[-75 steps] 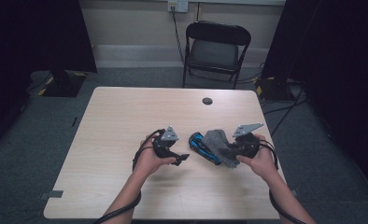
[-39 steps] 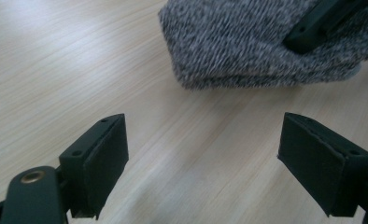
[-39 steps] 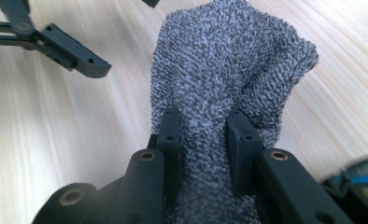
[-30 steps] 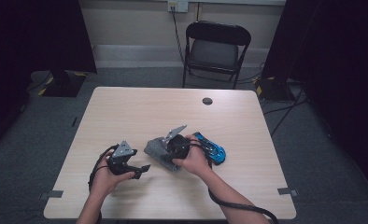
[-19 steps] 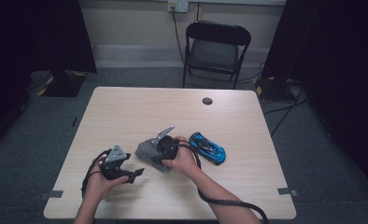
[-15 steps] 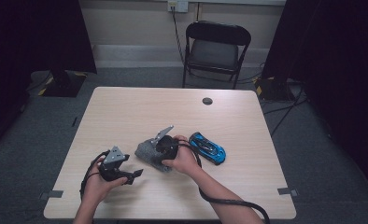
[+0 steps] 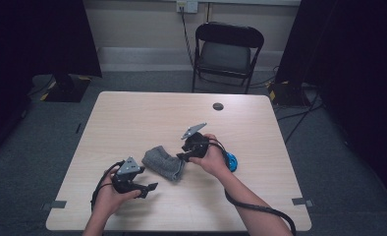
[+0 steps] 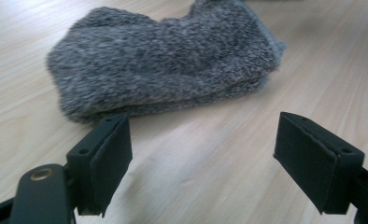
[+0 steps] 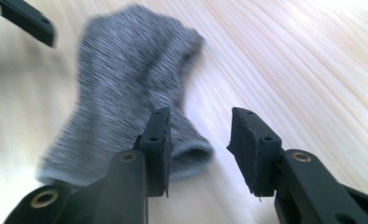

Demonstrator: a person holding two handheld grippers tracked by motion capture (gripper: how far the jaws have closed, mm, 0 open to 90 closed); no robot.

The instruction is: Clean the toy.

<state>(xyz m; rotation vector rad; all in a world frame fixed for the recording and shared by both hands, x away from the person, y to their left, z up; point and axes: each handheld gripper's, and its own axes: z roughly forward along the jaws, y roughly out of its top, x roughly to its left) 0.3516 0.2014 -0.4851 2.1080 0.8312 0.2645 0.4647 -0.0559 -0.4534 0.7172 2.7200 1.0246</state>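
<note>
A folded grey fuzzy sock (image 7: 164,163) lies flat on the light wooden table (image 7: 147,118), near its middle. My right gripper (image 7: 180,157) sits just right of the sock's end. Its jaws have just been closing and stand partly apart with only bare table between them. In the right gripper view the sock (image 9: 126,93) runs away past the left jaw of the right gripper (image 9: 198,140). My left gripper (image 7: 150,187) rests near the front edge, a little short of the sock. In the left gripper view the sock (image 8: 163,60) lies beyond the wide-open left gripper (image 8: 210,149).
A blue object (image 7: 231,161) lies on the table behind my right hand, partly hidden. A small black round thing (image 7: 218,106) sits near the far edge. A black folding chair (image 7: 227,49) stands beyond the table. Cables trail from both grippers.
The right gripper carried the sock leftward, let go of it and drew back to the right. The sock now lies on the table. The left hand stayed about where it was.
</note>
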